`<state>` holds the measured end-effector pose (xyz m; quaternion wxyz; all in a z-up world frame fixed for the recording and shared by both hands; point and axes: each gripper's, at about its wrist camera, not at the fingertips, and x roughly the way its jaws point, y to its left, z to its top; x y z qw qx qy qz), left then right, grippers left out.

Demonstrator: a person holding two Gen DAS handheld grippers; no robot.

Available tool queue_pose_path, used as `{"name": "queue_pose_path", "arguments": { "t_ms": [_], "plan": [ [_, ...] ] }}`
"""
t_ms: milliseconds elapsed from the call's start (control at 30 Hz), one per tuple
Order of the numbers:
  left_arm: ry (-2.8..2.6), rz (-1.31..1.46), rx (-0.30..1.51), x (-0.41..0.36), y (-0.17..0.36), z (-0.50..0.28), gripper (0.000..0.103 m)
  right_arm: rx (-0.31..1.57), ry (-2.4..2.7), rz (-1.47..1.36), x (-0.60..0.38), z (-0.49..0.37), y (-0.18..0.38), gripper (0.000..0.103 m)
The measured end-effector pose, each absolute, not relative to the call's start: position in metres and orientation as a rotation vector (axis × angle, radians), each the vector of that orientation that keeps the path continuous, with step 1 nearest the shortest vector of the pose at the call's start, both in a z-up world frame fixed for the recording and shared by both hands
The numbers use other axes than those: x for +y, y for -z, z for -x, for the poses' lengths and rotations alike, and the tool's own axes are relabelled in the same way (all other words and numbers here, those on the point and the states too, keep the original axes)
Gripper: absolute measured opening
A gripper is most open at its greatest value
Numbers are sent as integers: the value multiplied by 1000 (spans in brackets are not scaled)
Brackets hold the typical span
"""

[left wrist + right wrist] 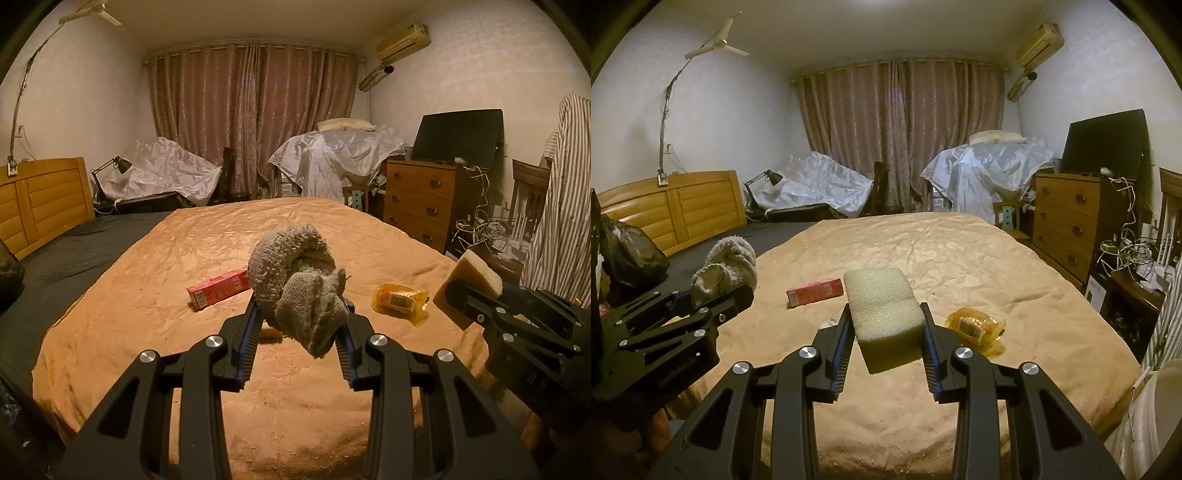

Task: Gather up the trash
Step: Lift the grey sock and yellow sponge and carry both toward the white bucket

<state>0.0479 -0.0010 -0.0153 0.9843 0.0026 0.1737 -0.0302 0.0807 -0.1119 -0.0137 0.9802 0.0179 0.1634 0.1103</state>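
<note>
My left gripper point(301, 314) is shut on a crumpled grey knitted cloth point(295, 280) and holds it above the orange bedspread point(184, 258). My right gripper point(886, 325) is shut on a pale yellow sponge point(882, 310), also above the bed. The sponge and right gripper show at the right of the left wrist view point(469, 280); the cloth shows at the left of the right wrist view point(724, 269). A red carton point(218, 288) lies flat on the bed, and a yellow plastic wrapper point(400, 301) lies to its right. Both also show in the right wrist view, the carton point(814, 291) and the wrapper point(975, 326).
A black bag point(628, 254) sits at the far left by the wooden headboard point(676, 206). A wooden dresser point(1071, 221) with a dark monitor and tangled cables stands right of the bed. Plastic-covered furniture point(332, 158) lines the curtain wall. A small object point(271, 332) lies under the cloth.
</note>
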Motion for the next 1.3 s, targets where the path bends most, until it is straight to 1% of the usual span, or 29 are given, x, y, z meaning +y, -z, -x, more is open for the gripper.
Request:
{"name": "queue_pose_path", "arguments": {
  "t_ms": [433, 667, 1033, 1300],
  "plan": [
    [76, -5, 356, 0, 19, -49, 35, 335, -212, -34, -113, -88, 8, 35],
    [153, -23, 351, -31, 15, -51, 35, 329, -149, -27, -135, -78, -2, 35],
    [338, -57, 372, -119, 5, -59, 35, 364, 16, -51, -233, -55, -11, 35],
    [503, -103, 408, -205, 7, -62, 36, 433, 166, -93, -344, -29, -10, 35]
  ]
}}
